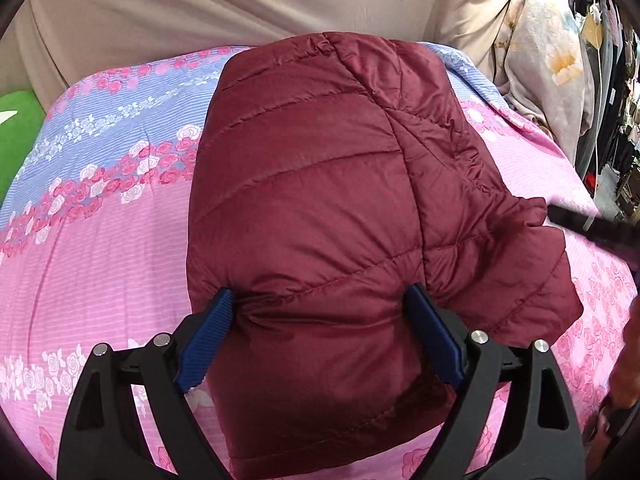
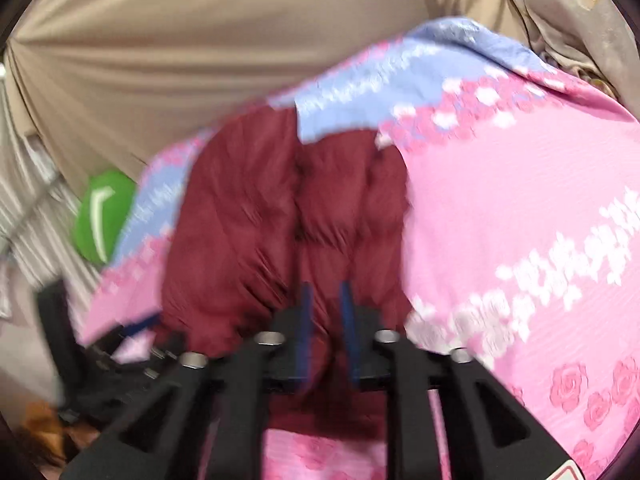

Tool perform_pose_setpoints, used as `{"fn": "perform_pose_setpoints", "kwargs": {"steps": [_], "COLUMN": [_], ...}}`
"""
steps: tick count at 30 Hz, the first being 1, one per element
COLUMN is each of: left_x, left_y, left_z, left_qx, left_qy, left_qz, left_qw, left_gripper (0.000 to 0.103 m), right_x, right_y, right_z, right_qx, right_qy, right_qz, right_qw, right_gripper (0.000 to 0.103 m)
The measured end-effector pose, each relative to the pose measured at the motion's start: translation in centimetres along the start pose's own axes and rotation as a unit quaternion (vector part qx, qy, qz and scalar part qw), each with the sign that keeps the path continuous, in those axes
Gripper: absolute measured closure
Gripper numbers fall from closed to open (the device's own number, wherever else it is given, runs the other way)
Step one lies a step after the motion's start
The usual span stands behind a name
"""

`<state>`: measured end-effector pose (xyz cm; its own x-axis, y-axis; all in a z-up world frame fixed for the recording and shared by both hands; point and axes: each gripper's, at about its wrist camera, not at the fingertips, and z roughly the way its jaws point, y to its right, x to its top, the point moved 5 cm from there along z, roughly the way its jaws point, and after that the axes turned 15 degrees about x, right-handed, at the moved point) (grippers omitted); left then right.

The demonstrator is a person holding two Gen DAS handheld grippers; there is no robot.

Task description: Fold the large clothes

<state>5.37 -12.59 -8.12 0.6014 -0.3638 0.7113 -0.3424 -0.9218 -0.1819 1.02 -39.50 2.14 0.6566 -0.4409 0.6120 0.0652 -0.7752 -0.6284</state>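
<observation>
A dark red quilted puffer jacket [image 1: 320,200] lies folded in a thick bundle on a pink and blue floral bedsheet [image 1: 100,220]. My left gripper [image 1: 320,304] is open wide, its blue pads on either side of the bundle's near end. In the blurred right wrist view, my right gripper [image 2: 326,300] has its blue pads closed on a fold of the jacket [image 2: 240,220]. The right gripper's black tip [image 1: 588,226] shows at the jacket's right edge in the left wrist view.
A beige curtain [image 1: 200,0] hangs behind the bed. A floral cloth [image 1: 540,60] hangs at the back right. A green object [image 2: 104,216] sits at the bed's far left. The left gripper's black body [image 2: 80,352] shows at lower left in the right wrist view.
</observation>
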Motion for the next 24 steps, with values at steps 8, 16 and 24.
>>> {"fn": "perform_pose_setpoints", "kwargs": {"steps": [8,16,24], "left_x": [3.7,5.2,2.6], "left_y": [-5.0,-4.6,-0.4], "left_z": [-2.9,-2.9,-0.3], "left_qx": [-0.081,-0.071,-0.053], "left_qy": [0.019,0.034,0.005], "left_qz": [-0.096,-0.086,-0.032], "left_qw": [0.9919,0.9932,0.9981], "left_gripper": [0.019,0.019,0.019], "right_x": [4.4,7.1,8.3], "right_y": [3.3,2.4,-3.8], "right_z": [2.6,9.7,16.0], "right_qx": [0.031,0.098,0.165], "right_qy": [-0.009,-0.068,-0.143], "right_qz": [0.044,0.064,0.018], "right_qw": [0.999,0.991,0.976], "right_gripper": [0.052,0.034,0.022]}}
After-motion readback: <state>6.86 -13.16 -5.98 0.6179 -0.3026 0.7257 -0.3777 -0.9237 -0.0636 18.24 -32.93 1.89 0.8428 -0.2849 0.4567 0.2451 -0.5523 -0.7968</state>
